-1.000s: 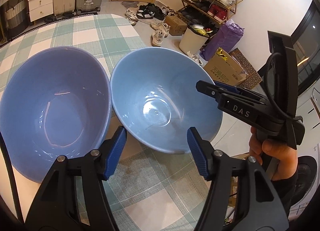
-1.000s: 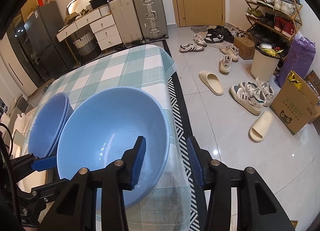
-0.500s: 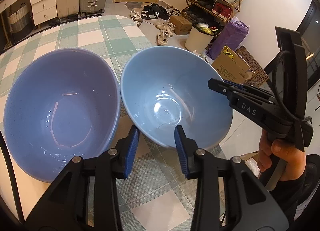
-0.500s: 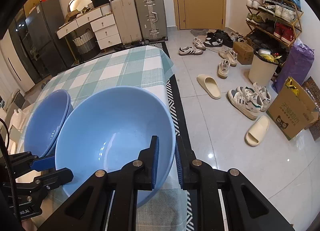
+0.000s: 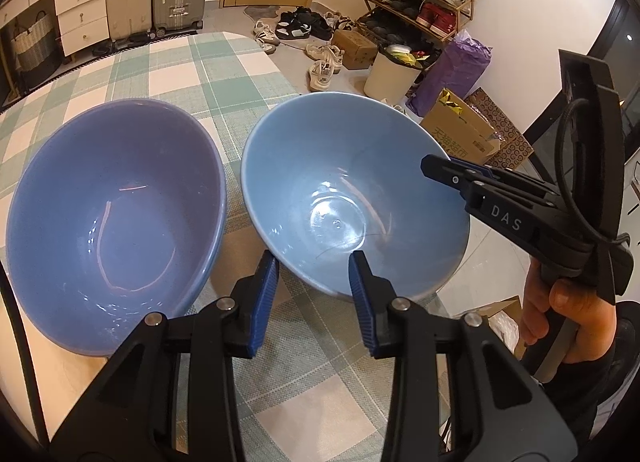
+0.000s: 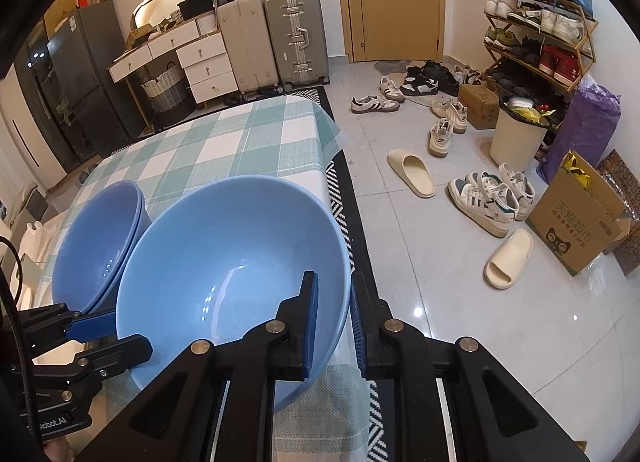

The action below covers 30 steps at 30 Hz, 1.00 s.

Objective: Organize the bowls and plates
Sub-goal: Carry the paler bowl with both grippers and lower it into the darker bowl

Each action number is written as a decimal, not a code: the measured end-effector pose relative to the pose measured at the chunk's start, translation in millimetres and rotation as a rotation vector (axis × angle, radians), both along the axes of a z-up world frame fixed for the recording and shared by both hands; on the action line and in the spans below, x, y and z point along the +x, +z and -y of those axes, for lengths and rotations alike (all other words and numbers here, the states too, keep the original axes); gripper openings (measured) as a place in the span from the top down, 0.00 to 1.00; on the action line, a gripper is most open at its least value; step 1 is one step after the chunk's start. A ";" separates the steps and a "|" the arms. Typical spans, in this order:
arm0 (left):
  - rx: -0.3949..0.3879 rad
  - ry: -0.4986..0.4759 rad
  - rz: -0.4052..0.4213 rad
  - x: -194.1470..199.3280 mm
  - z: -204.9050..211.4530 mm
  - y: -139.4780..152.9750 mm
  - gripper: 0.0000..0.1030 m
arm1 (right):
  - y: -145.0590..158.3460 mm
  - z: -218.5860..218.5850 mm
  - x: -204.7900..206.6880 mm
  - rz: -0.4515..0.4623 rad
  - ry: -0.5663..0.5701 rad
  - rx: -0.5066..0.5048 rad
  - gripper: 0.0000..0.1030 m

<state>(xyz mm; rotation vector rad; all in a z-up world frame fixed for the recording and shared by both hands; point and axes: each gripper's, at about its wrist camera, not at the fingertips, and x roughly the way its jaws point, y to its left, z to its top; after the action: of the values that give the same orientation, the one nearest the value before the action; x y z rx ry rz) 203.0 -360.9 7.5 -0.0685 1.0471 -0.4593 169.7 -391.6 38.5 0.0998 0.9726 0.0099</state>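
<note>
- My table [image 6: 224,150] wears a green-and-white checked cloth; past its far edge are suitcases [image 6: 276,42], a door and a tiled floor strewn with shoes [image 6: 484,198].
- Two bowls sit side by side near me: the darker bowl [image 5: 112,218] left, the light bowl [image 5: 352,190] right, at the table's right edge.
- My right jaws [image 6: 333,326] are clamped on the light bowl's near rim.
- My left jaws [image 5: 314,294] stand narrowly apart, straddling that bowl's near-left rim, and I cannot tell whether they grip it.
- Only the right view shows the darker bowl is a stack of two.
</note>
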 end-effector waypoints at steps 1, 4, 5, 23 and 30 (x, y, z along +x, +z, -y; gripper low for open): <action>-0.001 0.000 0.008 -0.7 0.0 1.5 0.68 | 1.3 0.4 -1.0 0.002 -0.001 0.003 0.85; -0.007 -0.005 0.026 -5.3 -0.9 6.1 0.68 | 7.0 0.3 -4.9 0.009 -0.003 -0.002 0.85; -0.010 -0.006 0.030 -6.5 -1.4 7.8 0.68 | 9.0 -0.5 -6.0 0.012 -0.004 -0.006 0.85; -0.062 -0.008 0.118 -38.9 -28.4 56.7 0.68 | 55.0 -18.1 -34.4 0.093 -0.010 -0.033 0.85; -0.078 0.015 0.155 -51.1 -45.3 78.5 0.68 | 72.7 -32.1 -37.7 0.125 0.013 -0.037 0.85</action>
<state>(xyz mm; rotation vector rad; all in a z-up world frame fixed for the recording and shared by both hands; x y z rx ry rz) 151.8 -315.6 86.0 -0.1081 0.8757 -0.4843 132.0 -359.6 111.1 0.0585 0.8479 0.0099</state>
